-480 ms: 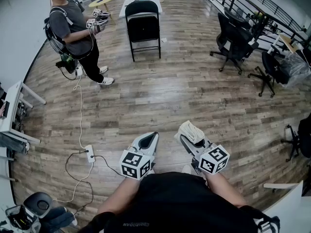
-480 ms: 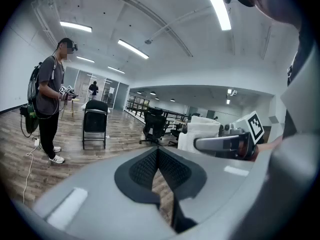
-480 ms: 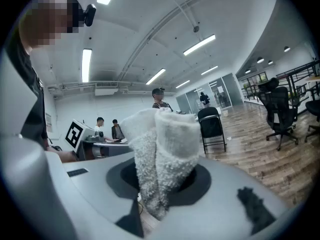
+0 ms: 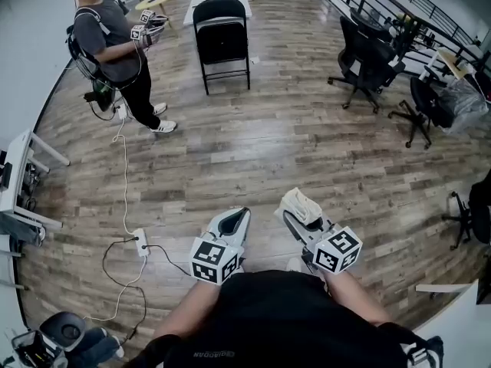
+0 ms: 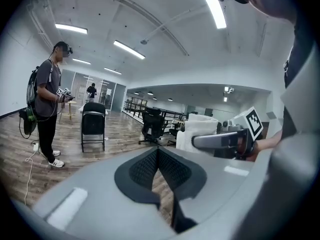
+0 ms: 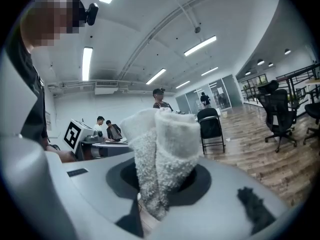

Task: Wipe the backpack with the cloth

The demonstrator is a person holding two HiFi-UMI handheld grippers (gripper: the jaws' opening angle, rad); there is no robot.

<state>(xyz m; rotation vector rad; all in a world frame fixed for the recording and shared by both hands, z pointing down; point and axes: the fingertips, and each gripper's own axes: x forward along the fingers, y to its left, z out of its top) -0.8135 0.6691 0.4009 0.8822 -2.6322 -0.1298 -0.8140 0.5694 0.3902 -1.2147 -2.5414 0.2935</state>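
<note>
A folded white fluffy cloth (image 4: pixel 302 205) (image 6: pixel 162 154) sticks out of my right gripper (image 4: pixel 291 219) (image 6: pixel 160 184), whose jaws are shut on it. The cloth (image 5: pixel 200 129) also shows at the right of the left gripper view. My left gripper (image 4: pixel 238 219) (image 5: pixel 159 156) is held beside the right one, jaws shut with nothing between them. Both are low in front of my body over the wooden floor. A person (image 4: pixel 115 48) (image 5: pixel 46 104) standing at the far left wears a backpack (image 4: pixel 80 56) (image 5: pixel 31 91) and holds grippers too.
A black folding chair (image 4: pixel 222 41) (image 5: pixel 93 126) (image 6: pixel 211 126) stands ahead, with tables (image 4: pixel 219 0) behind it. Black office chairs (image 4: pixel 368 56) (image 6: pixel 277 111) sit at the right. A cable with a power strip (image 4: pixel 140 242) runs along the floor at left. A white desk (image 4: pixel 19 175) lines the left wall.
The view has shifted slightly forward; the far person and chair sit a little higher in frame. Both grippers keep their places, the cloth still held.
</note>
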